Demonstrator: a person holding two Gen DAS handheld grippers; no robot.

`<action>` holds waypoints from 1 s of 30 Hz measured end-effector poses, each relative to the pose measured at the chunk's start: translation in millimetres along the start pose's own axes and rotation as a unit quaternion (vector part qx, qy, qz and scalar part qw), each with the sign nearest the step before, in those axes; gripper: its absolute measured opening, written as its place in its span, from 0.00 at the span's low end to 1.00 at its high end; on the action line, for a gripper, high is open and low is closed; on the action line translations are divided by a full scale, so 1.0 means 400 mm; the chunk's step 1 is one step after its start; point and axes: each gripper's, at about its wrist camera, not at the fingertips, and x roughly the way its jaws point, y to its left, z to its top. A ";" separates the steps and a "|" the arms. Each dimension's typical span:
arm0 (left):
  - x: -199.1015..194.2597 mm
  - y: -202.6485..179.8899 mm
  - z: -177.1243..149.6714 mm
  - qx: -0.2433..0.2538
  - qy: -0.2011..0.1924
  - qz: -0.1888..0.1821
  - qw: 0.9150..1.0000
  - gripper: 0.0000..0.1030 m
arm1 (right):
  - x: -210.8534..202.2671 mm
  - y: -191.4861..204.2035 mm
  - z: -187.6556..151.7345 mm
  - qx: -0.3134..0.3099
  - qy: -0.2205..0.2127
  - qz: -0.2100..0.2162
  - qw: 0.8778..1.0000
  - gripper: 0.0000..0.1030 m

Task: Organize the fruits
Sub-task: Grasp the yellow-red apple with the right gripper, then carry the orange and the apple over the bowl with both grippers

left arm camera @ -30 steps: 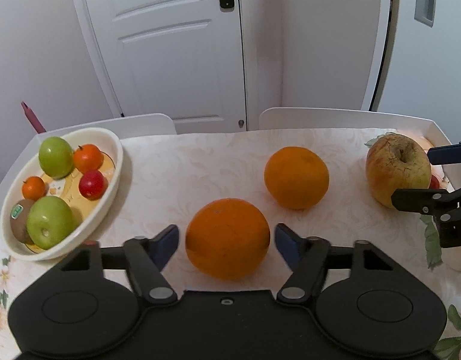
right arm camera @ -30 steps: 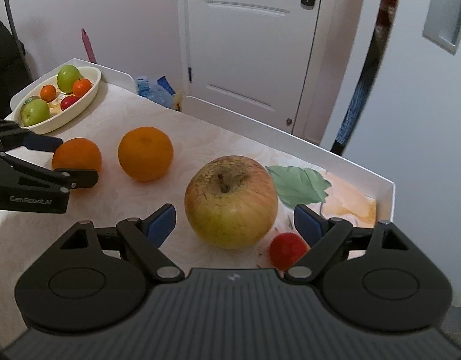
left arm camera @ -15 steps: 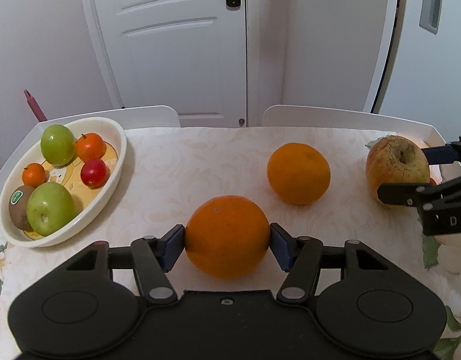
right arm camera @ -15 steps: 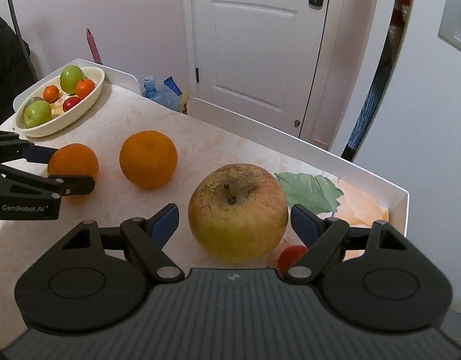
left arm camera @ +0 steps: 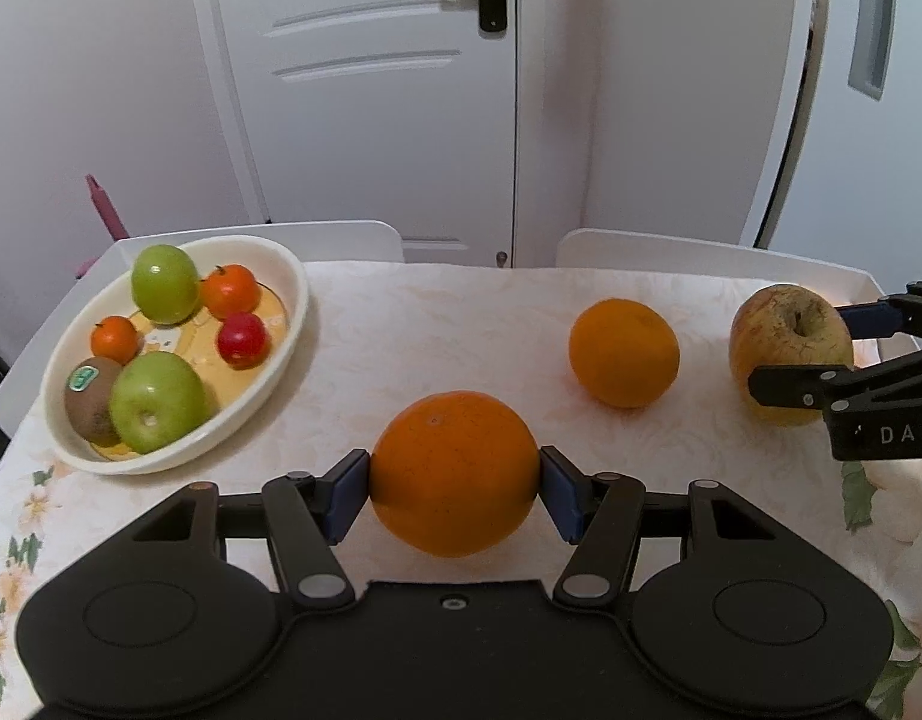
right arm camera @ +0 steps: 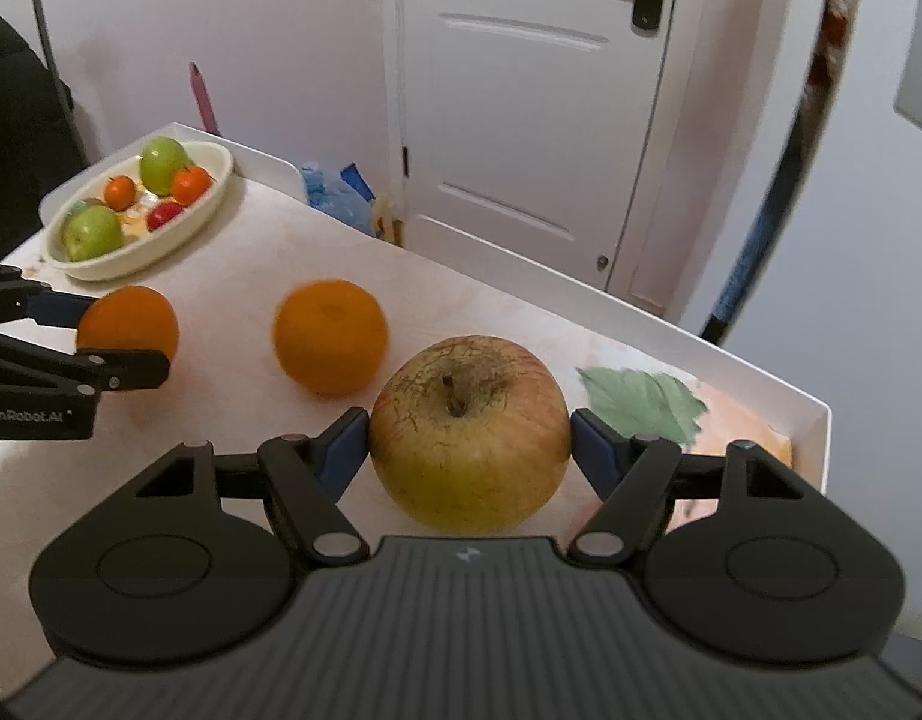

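My left gripper (left arm camera: 455, 480) is shut on an orange (left arm camera: 455, 471), both blue pads pressed on its sides, just above the tablecloth. My right gripper (right arm camera: 468, 444) is shut on a large yellow-brown apple (right arm camera: 468, 438). Each gripper shows in the other's view: the left gripper (right arm camera: 125, 336) with its orange (right arm camera: 131, 318), the right gripper (left arm camera: 820, 354) with its apple (left arm camera: 787, 336). A second orange (left arm camera: 624, 351) lies loose on the table between them. A cream oval bowl (left arm camera: 281, 360) at the far left holds green apples, small oranges, a red fruit and a kiwi.
The table has a raised white rim (right arm camera: 760, 384) along its far and right edges. A green leaf print (right arm camera: 640, 402) is on the cloth behind the apple. A white door (left arm camera: 371, 90) stands behind the table. Plastic bags (right arm camera: 341, 204) lie beyond the far edge.
Both grippers went from open around their fruit to shut on it, the left first. Both cameras have risen a little with the fruit held. The small red fruit by the apple is hidden now.
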 end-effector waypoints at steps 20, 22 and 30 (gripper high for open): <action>-0.171 0.235 0.045 -0.030 -0.051 0.028 0.998 0.63 | -0.059 0.250 0.167 0.003 -0.044 0.058 0.997 0.85; -0.179 0.264 0.052 -0.030 -0.054 0.029 0.998 0.63 | -0.059 0.280 0.186 0.005 -0.046 0.060 0.997 0.85; -0.174 0.394 0.087 -0.022 -0.057 0.019 0.998 0.63 | -0.031 0.388 0.257 0.022 -0.052 0.056 0.997 0.85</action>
